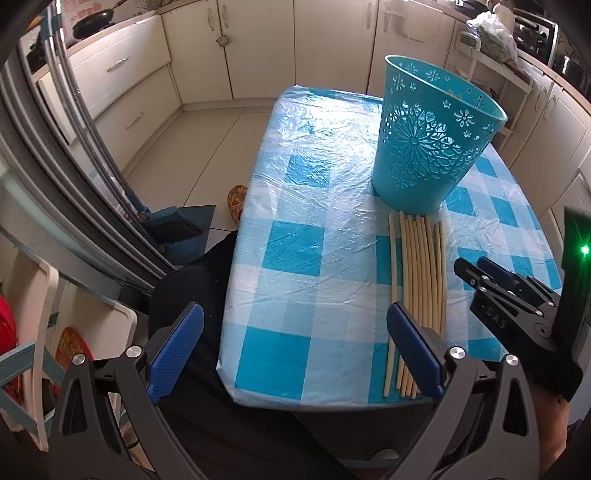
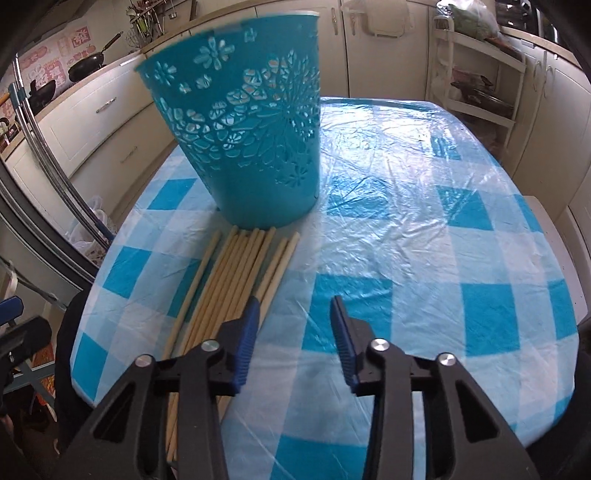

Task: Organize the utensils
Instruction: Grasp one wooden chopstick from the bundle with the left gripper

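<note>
Chopsticks (image 2: 229,291) lying in a row on tabletop (image 2: 424,258), lower left of frame, touching bin (image 2: 243,140); none visibly inside. Left tool (image 1: 295,350) wide open, right tool (image 2: 293,347) half-open, both empty.

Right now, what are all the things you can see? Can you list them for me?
Chopsticks: about nine, pale cream, lying side by side on the table just in front of the basket.
Basket: one, teal with flower cut-outs, upright on the table.
Table: one, blue and white checked cloth under clear plastic.
Cabinets: several, cream, around the room behind the table.
Frying pan: one, black, on the far counter.
Left gripper: black with blue pads, wide open, nothing between them.
Right gripper: black with blue pads, partly open, empty, just right of the chopsticks.
</note>
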Demonstrator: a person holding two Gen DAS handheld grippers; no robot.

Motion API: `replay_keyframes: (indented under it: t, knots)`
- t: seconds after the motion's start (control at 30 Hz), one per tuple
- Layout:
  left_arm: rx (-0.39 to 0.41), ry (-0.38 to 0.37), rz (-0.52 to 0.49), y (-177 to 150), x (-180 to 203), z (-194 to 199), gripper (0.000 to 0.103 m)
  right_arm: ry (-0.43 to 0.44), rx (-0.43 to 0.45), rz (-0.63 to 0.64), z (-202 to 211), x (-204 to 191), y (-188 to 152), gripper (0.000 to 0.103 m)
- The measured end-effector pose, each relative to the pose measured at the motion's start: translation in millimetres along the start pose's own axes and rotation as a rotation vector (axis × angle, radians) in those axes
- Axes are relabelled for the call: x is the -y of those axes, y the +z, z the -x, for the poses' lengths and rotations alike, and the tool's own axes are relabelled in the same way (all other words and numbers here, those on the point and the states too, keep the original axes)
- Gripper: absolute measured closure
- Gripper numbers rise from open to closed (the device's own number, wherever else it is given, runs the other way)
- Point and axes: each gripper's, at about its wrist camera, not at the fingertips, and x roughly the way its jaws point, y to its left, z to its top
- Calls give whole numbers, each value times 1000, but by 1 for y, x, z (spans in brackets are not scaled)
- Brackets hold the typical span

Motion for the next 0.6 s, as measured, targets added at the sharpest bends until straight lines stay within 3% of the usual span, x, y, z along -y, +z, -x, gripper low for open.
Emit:
replay_keyframes:
  t: [0.4, 0.6]
  knots:
    - [-56, -6, -27, 23, 23, -49, 8, -28, 0, 67, -24, 0, 12, 74]
    - [-84, -27, -31, 37, 38, -79, 8, -9, -13, 148, -24, -2, 11, 85]
